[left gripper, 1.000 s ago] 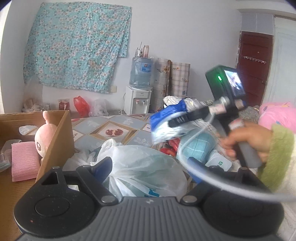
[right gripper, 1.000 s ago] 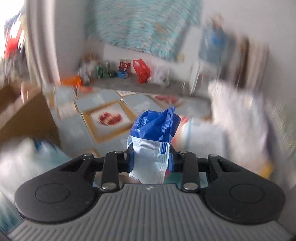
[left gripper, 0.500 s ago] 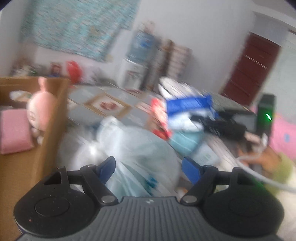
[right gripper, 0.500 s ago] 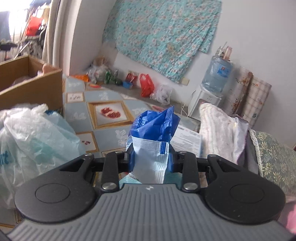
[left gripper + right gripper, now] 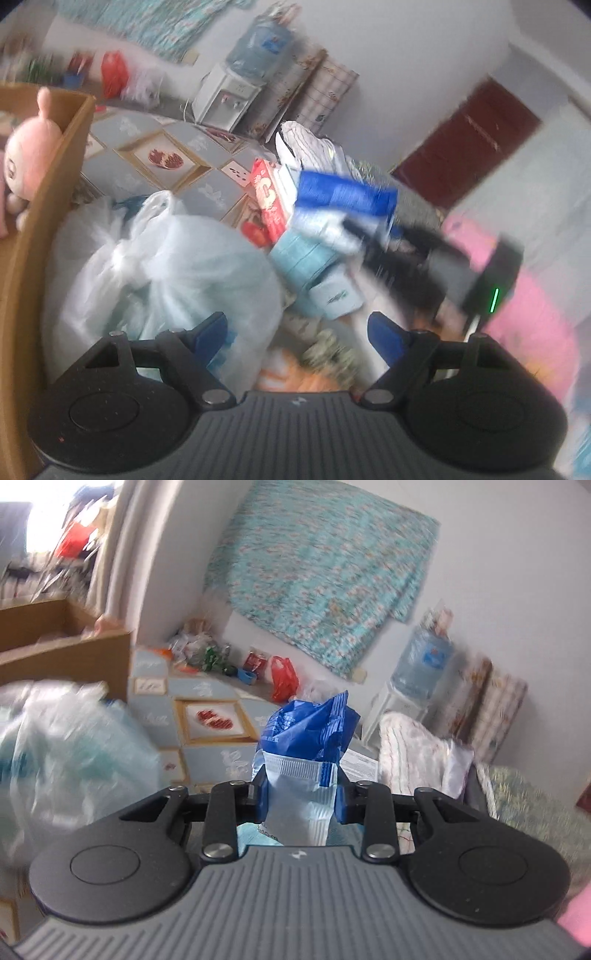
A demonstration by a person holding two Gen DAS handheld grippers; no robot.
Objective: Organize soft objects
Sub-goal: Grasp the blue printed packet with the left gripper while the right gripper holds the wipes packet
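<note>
Between the right gripper's [image 5: 301, 797] blue pads sits the blue-and-white soft packet [image 5: 304, 753], pinched at its pale lower half with the crumpled blue top standing up ahead of the fingers. Judging by the cardboard box [image 5: 66, 653] off to the left, already holding a pink plush toy [image 5: 27, 155], the carry should stay level and clamped firmly, clearing the white plastic bag [image 5: 162, 266] on the way. The left gripper [image 5: 297, 334] is spread wide and holds nothing.
</note>
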